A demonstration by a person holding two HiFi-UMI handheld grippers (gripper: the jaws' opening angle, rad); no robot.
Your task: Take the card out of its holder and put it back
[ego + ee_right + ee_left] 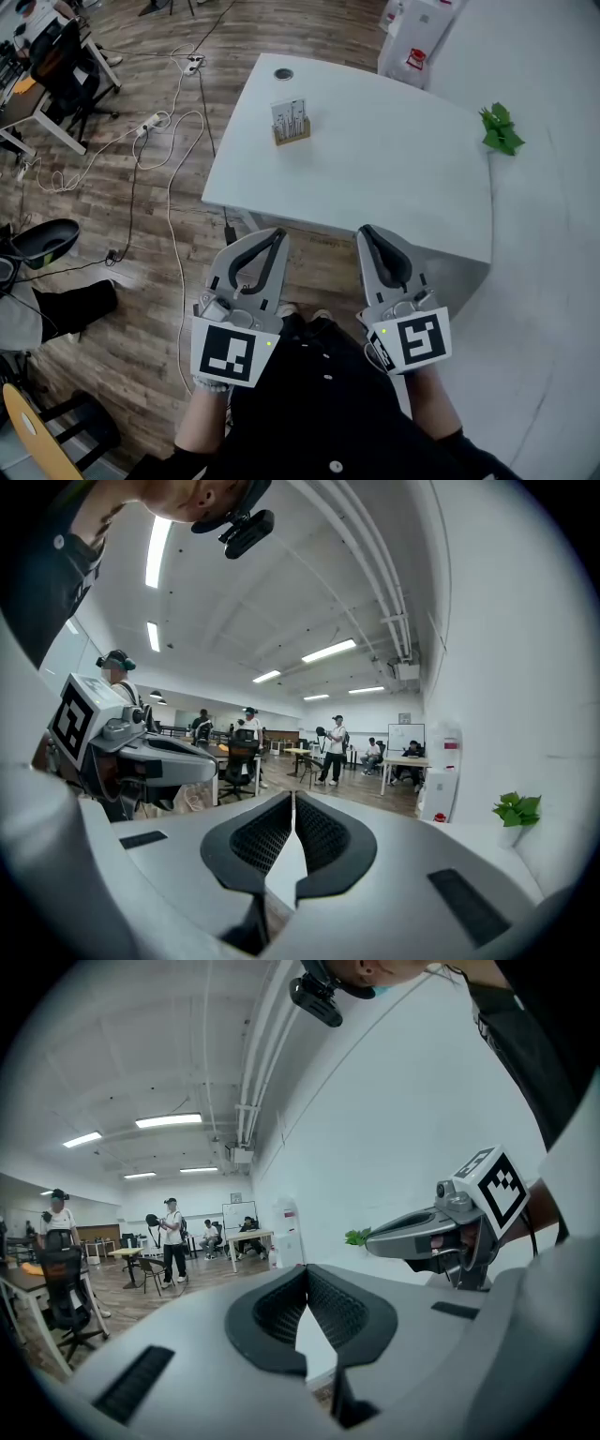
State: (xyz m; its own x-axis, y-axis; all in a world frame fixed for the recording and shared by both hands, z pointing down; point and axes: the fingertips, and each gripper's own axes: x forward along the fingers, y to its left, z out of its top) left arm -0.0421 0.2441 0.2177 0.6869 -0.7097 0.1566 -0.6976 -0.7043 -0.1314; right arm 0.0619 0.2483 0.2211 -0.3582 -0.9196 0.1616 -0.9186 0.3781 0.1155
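Note:
A white printed card [290, 113] stands upright in a small wooden holder [292, 134] on the far left part of the white table [384, 169]. My left gripper [279, 234] and right gripper [364, 232] hang side by side in front of the table's near edge, close to my body and well short of the holder. Each one's jaws meet at the tips with nothing held. In the left gripper view the left gripper [306, 1271] points across the room, as does the right gripper [292, 797] in its own view; neither view shows the card.
A small green plant [501, 129] sits on the white ledge to the right. A round cable hole [283, 74] is near the table's far corner. Cables and power strips [150, 123] trail over the wood floor on the left, near an office chair [58, 58].

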